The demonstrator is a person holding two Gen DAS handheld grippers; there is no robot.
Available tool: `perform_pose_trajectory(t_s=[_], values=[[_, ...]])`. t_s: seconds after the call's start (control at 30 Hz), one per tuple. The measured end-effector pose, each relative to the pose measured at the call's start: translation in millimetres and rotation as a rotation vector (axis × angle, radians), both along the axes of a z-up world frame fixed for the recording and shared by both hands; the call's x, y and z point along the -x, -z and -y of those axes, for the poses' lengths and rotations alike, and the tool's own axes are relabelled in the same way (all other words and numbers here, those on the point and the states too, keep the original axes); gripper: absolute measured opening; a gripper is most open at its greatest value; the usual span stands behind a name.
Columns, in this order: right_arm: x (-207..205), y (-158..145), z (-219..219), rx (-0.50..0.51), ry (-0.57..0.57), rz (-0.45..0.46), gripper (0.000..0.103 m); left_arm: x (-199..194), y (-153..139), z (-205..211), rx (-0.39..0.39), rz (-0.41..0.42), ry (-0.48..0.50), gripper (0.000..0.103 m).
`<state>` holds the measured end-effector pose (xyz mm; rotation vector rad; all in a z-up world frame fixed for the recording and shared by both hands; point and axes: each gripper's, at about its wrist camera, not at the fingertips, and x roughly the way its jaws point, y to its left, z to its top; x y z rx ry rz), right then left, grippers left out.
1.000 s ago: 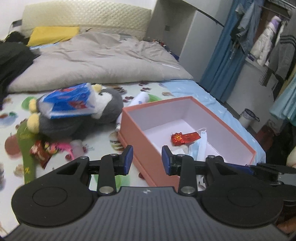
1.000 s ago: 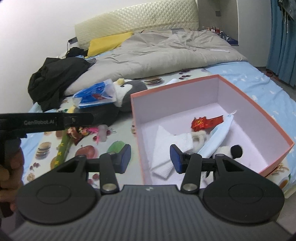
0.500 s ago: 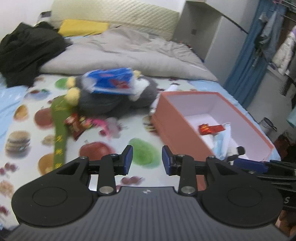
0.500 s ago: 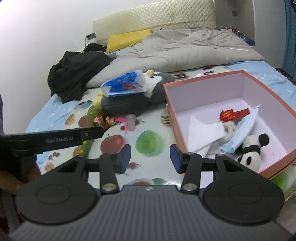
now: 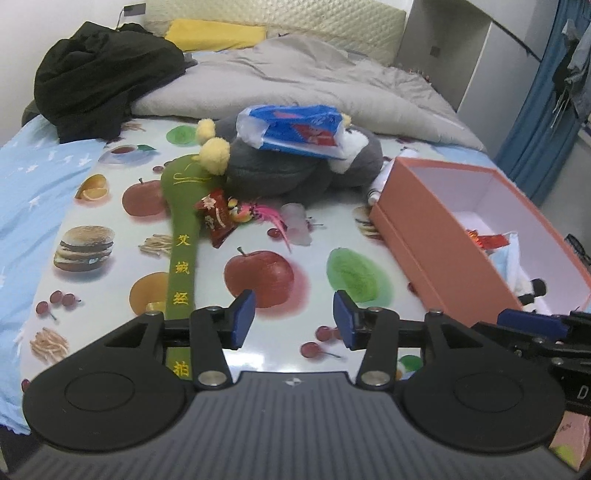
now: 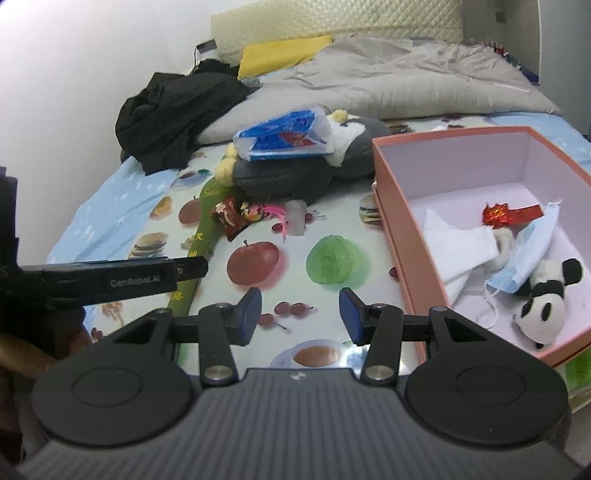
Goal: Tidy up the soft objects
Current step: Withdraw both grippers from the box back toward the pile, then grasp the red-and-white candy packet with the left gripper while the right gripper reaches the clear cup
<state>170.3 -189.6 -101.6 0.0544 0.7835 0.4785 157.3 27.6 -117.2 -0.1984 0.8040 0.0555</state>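
Note:
An open pink box [image 6: 397, 206] stands at the right on the fruit-print sheet; it also shows in the left wrist view [image 5: 424, 236]. Inside lie a small panda plush [image 6: 546, 299], a blue face mask [image 6: 532, 251], white cloth [image 6: 454, 240] and a red packet [image 6: 509, 214]. A grey penguin plush [image 5: 288, 166] lies left of the box with a blue tissue pack [image 5: 295, 125] on it. A green padded stick [image 5: 181, 236], a red sachet [image 5: 216, 216] and a pink toy [image 5: 266, 214] lie near it. My left gripper [image 5: 293, 319] and right gripper [image 6: 301, 312] are open and empty above the sheet.
A black garment [image 5: 99, 70] is heaped at the far left. A grey duvet [image 5: 314, 81] and a yellow pillow [image 5: 214, 33] fill the far end of the bed. Blue curtains [image 5: 546, 103] hang at the right. A white tube [image 5: 380, 181] lies behind the box.
Both grippers have pulled back and swung left, away from the box, so more of the sheet and the left-hand clutter shows. Both stay open and empty.

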Motion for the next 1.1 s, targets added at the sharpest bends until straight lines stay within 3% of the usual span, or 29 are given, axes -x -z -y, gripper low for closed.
perform_pose_trajectory(t_s=[0.3, 0.67, 1.1], values=[[-42.9, 18.1, -31.1, 0.001, -0.030, -0.052, 0.049, -39.6, 25.8, -16.6, -0.110, -0.057, 0.011, 0.053], [-111.5, 50.5, -66.9, -0.013, -0.034, -0.136, 0.049, -101.4, 58.9, -40.3, -0.317, -0.097, 0.076, 0.053], [-197.4, 85.9, -97.3, -0.062, -0.019, -0.212, 0.045, -156.0, 84.1, -49.1, -0.463, -0.099, 0.147, 0.053]])
